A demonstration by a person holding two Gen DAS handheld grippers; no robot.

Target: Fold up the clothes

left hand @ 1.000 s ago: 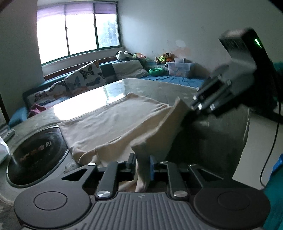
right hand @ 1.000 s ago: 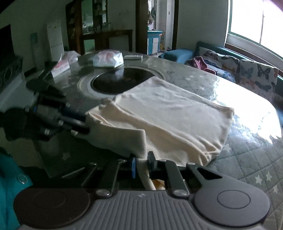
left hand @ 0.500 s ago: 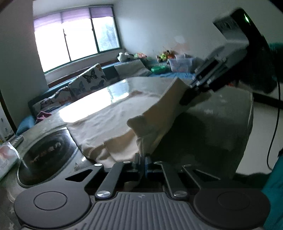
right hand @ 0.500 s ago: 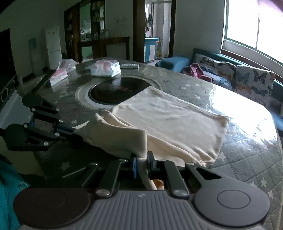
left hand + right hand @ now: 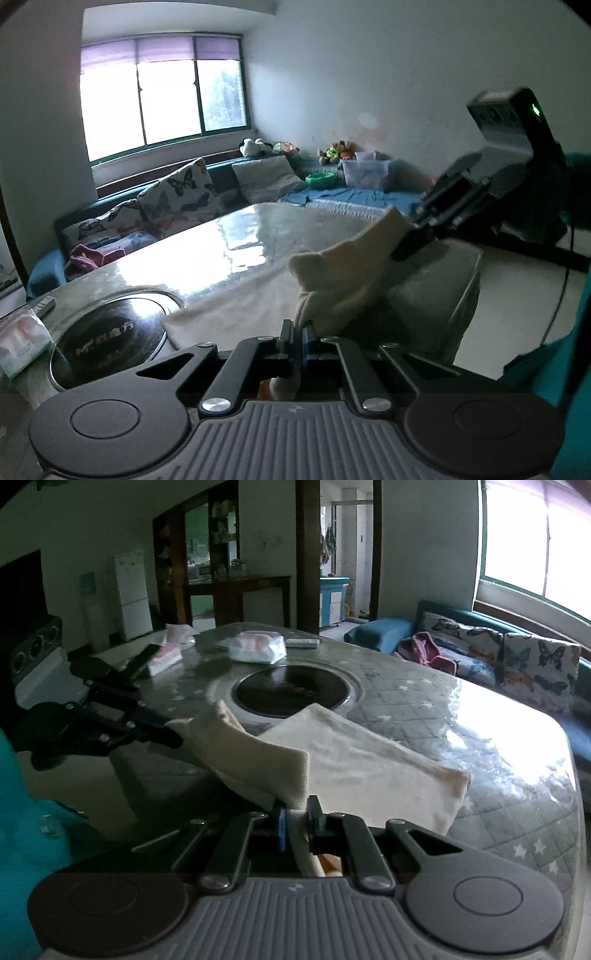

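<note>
A cream-coloured garment (image 5: 369, 764) lies on the quilted table (image 5: 498, 794), its near edge lifted off the surface. My left gripper (image 5: 298, 332) is shut on one corner of that edge (image 5: 343, 277). My right gripper (image 5: 297, 818) is shut on the other corner. Each gripper shows in the other's view: the right one (image 5: 417, 236) at the right, the left one (image 5: 162, 734) at the left. The raised edge hangs stretched between them above the table's near side.
A round black hotplate (image 5: 295, 694) is set in the table behind the garment. Tissue packs (image 5: 256, 648) and a remote (image 5: 303, 643) lie beyond it. A sofa with butterfly cushions (image 5: 535, 664) runs under the window. A tissue pack (image 5: 20, 341) sits at the left.
Both grippers have lifted the garment's near edge higher and carried it forward over the table. The flat part in view has grown shorter.
</note>
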